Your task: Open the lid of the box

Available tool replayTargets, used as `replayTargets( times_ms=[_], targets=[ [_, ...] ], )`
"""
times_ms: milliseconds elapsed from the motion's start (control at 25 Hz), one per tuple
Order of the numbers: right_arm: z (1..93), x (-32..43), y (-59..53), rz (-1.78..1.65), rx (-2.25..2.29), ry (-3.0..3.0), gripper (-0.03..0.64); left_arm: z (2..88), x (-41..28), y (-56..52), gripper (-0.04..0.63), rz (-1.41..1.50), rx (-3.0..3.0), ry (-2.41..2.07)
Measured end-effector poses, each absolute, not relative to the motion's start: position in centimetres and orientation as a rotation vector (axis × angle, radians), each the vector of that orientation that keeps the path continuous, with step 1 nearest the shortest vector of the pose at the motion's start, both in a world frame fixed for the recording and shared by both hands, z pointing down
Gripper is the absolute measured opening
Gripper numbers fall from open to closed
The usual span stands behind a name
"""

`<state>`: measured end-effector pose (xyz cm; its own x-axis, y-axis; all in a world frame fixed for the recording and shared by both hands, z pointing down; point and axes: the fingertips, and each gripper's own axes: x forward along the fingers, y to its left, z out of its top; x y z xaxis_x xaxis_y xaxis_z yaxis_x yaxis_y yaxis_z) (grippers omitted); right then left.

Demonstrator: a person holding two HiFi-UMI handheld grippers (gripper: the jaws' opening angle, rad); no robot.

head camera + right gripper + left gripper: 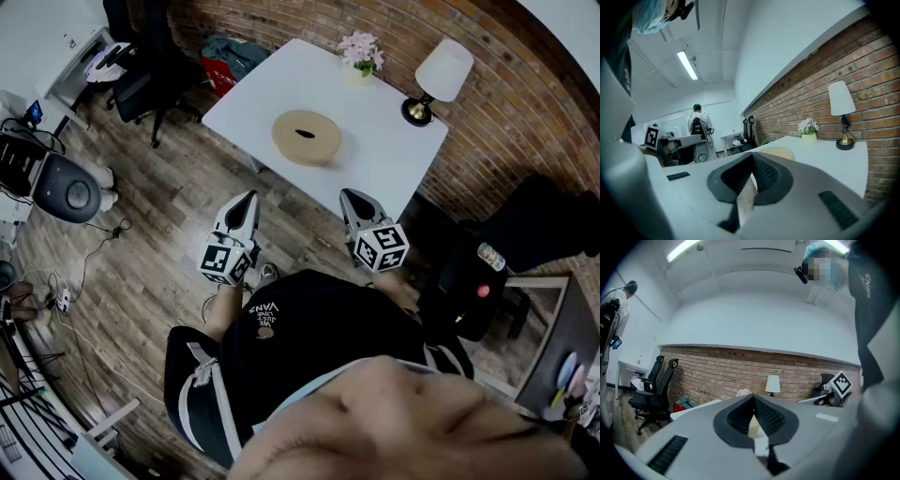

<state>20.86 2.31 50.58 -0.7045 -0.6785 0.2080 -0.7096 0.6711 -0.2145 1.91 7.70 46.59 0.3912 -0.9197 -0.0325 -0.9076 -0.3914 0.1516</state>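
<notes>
While upright, box (323, 146), slot (305, 133) crosswise.

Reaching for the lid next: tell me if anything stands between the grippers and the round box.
Nothing visible does. The round tan wooden box sits on the white table; the shut left gripper and right gripper hang short of its near edge. The potted flowers and white lamp stand beyond the box.

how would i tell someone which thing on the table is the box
Find the white table beside the brick wall. Near its middle sits the box, away from the flower pot and lamp by the wall. It alone is flat, round and tan, with a dark slot on top.
</notes>
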Motion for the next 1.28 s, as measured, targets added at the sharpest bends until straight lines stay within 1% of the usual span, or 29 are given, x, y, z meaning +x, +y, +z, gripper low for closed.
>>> replayTargets(
  times_ms=[440,760,960,1280],
  targets=[
    [50.3,22.3,3.1,0.481,1.136,-2.857,0.003,47.3,3.5,9.3,0.009,-0.226,2.487,-1.698],
    [49.4,22.1,1.6,0.502,1.189,-2.884,0.003,47.8,2.6,6.2,0.009,-0.261,2.511,-1.637],
    [49.7,19.8,-0.4,0.572,1.229,-2.874,0.003,48.5,-0.2,3.4,0.009,-0.241,2.501,-1.595],
    [49.8,15.6,-3.8,0.570,1.338,-2.822,0.003,48.8,-4.8,-1.9,0.009,-0.185,2.563,-1.471]
  ],
)
